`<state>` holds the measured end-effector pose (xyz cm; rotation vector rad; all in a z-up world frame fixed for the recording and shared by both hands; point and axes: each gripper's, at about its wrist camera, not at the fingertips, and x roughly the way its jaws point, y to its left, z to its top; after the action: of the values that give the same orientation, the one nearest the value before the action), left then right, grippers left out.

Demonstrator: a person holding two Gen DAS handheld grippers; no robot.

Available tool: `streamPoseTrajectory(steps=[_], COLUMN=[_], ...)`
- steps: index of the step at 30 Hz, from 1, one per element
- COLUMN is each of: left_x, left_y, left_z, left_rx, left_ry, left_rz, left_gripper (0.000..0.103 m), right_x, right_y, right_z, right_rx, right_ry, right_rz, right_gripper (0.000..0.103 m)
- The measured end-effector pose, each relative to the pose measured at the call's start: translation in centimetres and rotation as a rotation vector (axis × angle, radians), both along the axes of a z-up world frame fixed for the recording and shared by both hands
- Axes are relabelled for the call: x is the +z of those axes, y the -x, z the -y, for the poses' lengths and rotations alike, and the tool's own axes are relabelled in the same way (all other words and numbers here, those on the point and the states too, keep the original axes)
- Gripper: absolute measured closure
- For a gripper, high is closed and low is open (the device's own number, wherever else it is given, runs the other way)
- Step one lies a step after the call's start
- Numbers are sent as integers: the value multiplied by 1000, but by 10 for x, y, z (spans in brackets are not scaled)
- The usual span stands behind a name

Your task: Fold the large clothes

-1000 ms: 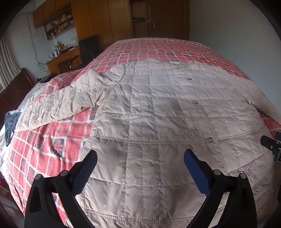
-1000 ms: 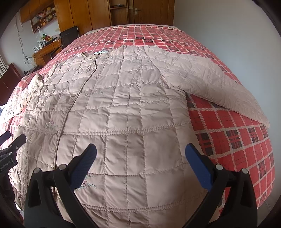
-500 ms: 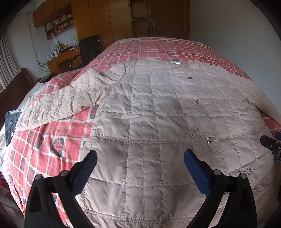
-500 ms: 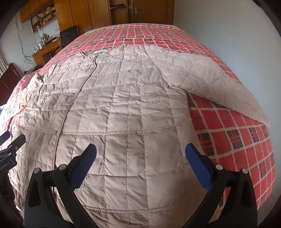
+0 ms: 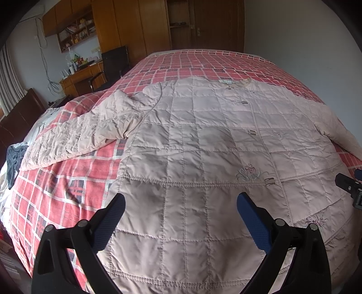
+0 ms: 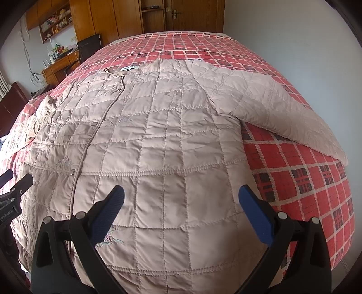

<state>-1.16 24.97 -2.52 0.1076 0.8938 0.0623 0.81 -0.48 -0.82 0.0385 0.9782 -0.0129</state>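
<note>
Quilted pink jacket (image 5: pixel 203 158) lies flat, front up, on plaid bed (image 6: pixel 305 181), spread for folding | left gripper (image 5: pixel 181 217) and right gripper (image 6: pixel 181 210) hover above its hem, jaws apart, empty | sleeves (image 5: pixel 74 135) outstretched.

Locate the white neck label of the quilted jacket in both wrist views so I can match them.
Left wrist view: the neck label sits at the collar, upper centre-right, far edge of the quilted jacket.
Right wrist view: the neck label sits upper left of centre, at the top of the front placket.
Shared landmark: the wooden door beyond the red plaid bedspread.
</note>
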Motion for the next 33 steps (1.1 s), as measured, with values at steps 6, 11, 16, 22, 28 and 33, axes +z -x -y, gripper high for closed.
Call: streamPoseTrajectory(steps=[6, 11, 16, 22, 28, 33], left_x=[0, 0, 0, 1, 6, 13], left_y=[0, 0, 0, 0, -14, -30], left_z=[0, 0, 0, 1, 8, 18], left_rx=[0, 1, 1, 2, 11, 1], left_ry=[-1, -1, 0, -2, 1, -39], left_rz=[0, 0, 0, 2, -5, 5], left_gripper=[4, 4, 4, 4, 4, 4], right_x=[1, 1, 1, 4, 6, -1], right_y=[0, 0, -1, -1, -12, -27], right_z=[0, 1, 1, 2, 36, 94], right_rx=[-1, 0, -1, 0, -26, -150], right_ry=[-1, 0, -1, 3, -126, -176], right_rz=[1, 0, 0, 4, -3, -70], right_gripper=[3, 3, 3, 3, 3, 3])
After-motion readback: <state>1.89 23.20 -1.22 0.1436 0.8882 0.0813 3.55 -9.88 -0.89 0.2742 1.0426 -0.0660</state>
